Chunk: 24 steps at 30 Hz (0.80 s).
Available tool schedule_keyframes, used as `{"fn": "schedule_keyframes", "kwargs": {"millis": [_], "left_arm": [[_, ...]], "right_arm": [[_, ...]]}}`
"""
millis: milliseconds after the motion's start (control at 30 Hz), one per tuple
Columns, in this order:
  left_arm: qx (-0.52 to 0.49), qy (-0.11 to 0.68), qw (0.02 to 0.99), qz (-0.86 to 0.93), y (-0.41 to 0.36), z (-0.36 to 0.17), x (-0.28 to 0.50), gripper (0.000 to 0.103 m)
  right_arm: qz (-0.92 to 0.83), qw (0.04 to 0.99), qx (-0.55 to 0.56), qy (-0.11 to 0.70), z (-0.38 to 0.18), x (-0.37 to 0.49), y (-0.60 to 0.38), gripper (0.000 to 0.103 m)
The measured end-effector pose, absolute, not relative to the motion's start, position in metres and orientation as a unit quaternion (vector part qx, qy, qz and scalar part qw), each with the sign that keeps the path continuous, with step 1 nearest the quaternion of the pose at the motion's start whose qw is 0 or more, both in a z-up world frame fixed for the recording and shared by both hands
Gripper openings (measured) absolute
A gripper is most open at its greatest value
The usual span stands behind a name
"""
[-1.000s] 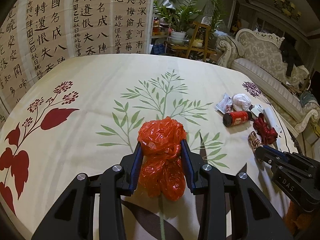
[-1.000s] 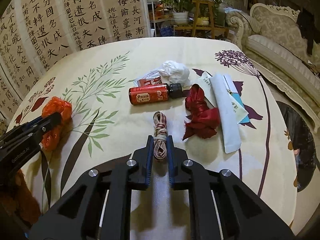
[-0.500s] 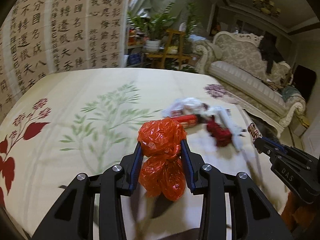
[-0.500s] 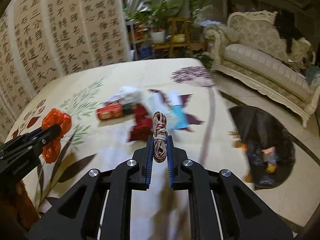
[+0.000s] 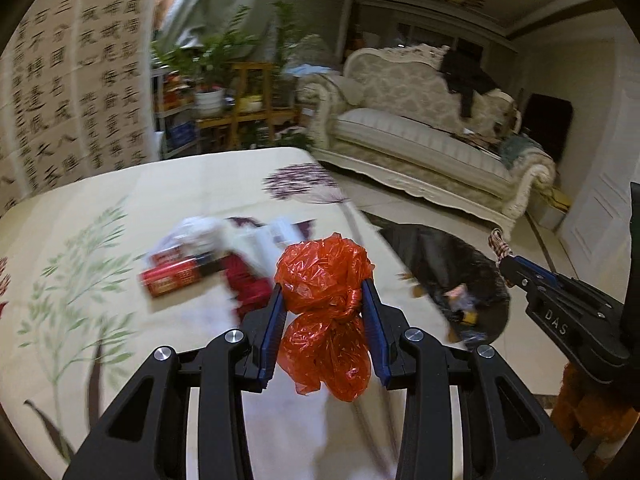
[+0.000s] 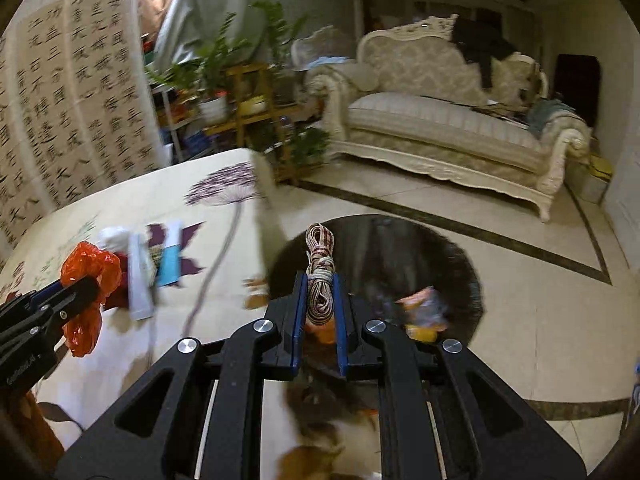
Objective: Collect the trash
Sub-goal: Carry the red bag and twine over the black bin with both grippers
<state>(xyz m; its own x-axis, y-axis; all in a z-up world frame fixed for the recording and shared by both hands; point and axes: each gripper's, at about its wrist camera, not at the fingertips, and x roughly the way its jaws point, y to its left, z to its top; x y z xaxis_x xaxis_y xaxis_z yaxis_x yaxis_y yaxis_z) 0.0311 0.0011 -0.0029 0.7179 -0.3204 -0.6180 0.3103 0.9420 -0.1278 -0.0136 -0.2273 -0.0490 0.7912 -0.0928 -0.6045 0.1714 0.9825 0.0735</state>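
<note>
Left gripper point(image 5: 324, 300) clamped on knotted orange plastic bag point(image 5: 326, 280) above surface point(image 5: 120, 192); right gripper point(image 6: 318, 292) pinching cord bundle point(image 6: 320, 272) over black trash bag point(image 6: 400, 248) on floor

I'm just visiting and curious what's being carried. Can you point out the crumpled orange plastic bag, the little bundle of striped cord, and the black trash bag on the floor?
Crumpled orange plastic bag point(image 5: 325, 268), left wrist view, upper bulge.
Bundle of striped cord point(image 6: 319, 276), right wrist view, wrapped middle.
Black trash bag point(image 6: 384, 252), right wrist view, dark inner lining.
</note>
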Motion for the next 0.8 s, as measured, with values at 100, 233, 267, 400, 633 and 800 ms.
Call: {"fn": "schedule_keyframes", "kwargs": {"millis": [100,233,267,400,633,800], "left_arm": [[0.004,0.334,0.924,-0.186,-0.021,-0.004,0.038,0.038],[0.016,0.339,0.918,-0.204,-0.051,-0.007,0.050,0.038],[0.018,0.339,0.918,-0.206,-0.056,-0.008,0.052,0.038],[0.032,0.339,0.917,-0.210,-0.074,-0.012,0.062,0.038],[0.054,0.346,0.913,-0.210,-0.100,-0.022,0.079,0.038],[0.062,0.351,0.909,-0.214,-0.113,-0.027,0.089,0.038]], "right_arm": [[-0.082,0.943,0.072,0.314,-0.052,-0.012,-0.246,0.013],[-0.089,0.943,0.078,0.312,-0.054,-0.004,-0.262,0.013],[-0.089,0.943,0.079,0.312,-0.055,-0.002,-0.265,0.013],[-0.091,0.942,0.084,0.311,-0.058,0.004,-0.277,0.013],[-0.093,0.940,0.092,0.316,-0.067,0.017,-0.291,0.013],[-0.096,0.937,0.099,0.320,-0.071,0.025,-0.298,0.013]]}}
